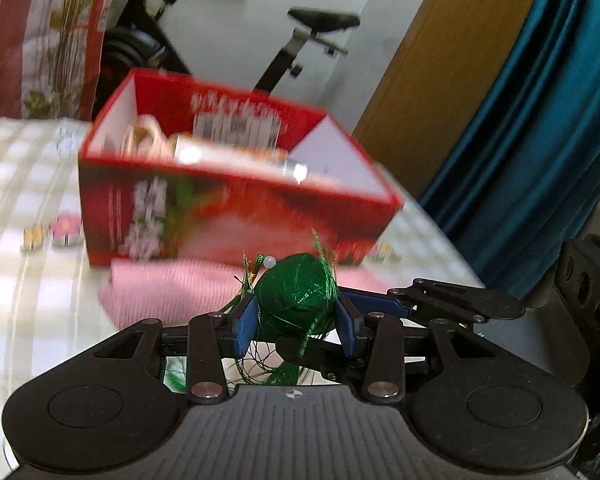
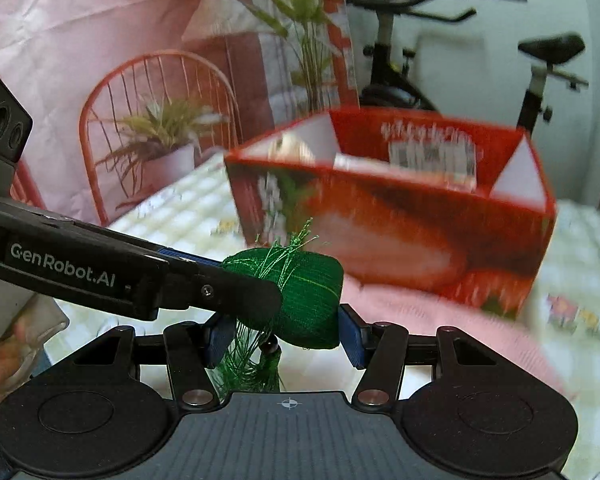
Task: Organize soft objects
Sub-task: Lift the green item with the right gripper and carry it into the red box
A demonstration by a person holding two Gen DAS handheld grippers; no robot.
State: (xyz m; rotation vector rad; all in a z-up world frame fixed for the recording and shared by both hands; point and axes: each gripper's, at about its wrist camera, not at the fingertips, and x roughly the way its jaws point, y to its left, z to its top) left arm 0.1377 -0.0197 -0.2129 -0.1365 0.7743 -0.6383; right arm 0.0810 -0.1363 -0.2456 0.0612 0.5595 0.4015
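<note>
Left wrist view: left gripper point(image 1: 296, 322) and right gripper point(image 2: 286, 332) both clamp the green pouch point(image 1: 296, 300), centre frame. Loose tassel threads point(image 1: 276, 372) may snag on the red box point(image 1: 236, 184).

Exercise bike point(image 1: 300, 36), teal curtain point(image 1: 540, 120), wooden door point(image 1: 440, 60), white wall point(image 1: 228, 12)

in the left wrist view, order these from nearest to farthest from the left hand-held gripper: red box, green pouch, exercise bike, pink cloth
1. Green pouch, between the left hand-held gripper fingers.
2. Pink cloth, on the table just beyond.
3. Red box, behind the cloth.
4. Exercise bike, in the background.
</note>
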